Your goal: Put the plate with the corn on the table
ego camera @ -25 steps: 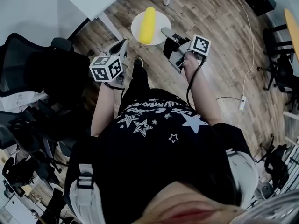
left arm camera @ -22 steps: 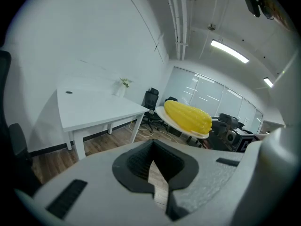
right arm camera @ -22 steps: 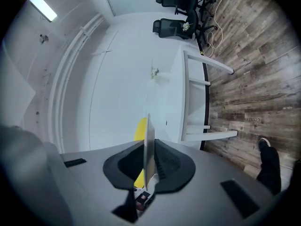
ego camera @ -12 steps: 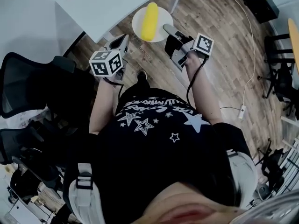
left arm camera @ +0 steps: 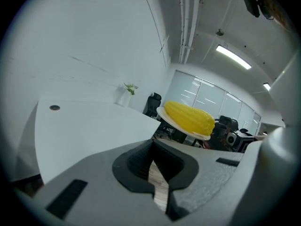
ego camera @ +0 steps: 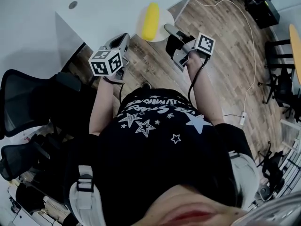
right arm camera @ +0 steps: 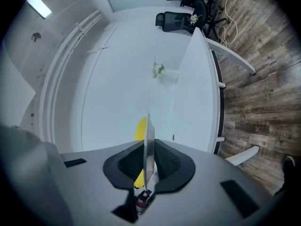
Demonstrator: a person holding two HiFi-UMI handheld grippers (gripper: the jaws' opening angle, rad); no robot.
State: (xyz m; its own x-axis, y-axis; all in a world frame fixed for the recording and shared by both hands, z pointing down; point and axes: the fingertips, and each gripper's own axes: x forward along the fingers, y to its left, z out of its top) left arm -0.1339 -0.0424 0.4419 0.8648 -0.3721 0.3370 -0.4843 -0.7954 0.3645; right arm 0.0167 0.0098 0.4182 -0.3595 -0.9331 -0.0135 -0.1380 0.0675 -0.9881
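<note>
Yellow corn (ego camera: 151, 20) lies lengthwise on a white plate (ego camera: 164, 18), and the right gripper (ego camera: 168, 30) pinches that plate by its rim. In the right gripper view the plate stands edge-on between the two dark pads, which press on it from both sides, with the cob showing just behind it. The plate is held level in the air over the near edge of the white table (ego camera: 103, 8), partly above the tabletop and partly above the wood floor (ego camera: 221, 55). From the left gripper view it sits raised above the tabletop, not resting on it.

The left gripper (ego camera: 121, 40) is beside the table edge, to the left of the plate and apart from it. Its jaws are drawn together with nothing between them; only a thin sliver of floor shows through. A small vase with a sprig (left arm camera: 126, 96) stands at the far side of the table. Black office chairs (ego camera: 28, 98) are at the person's left
</note>
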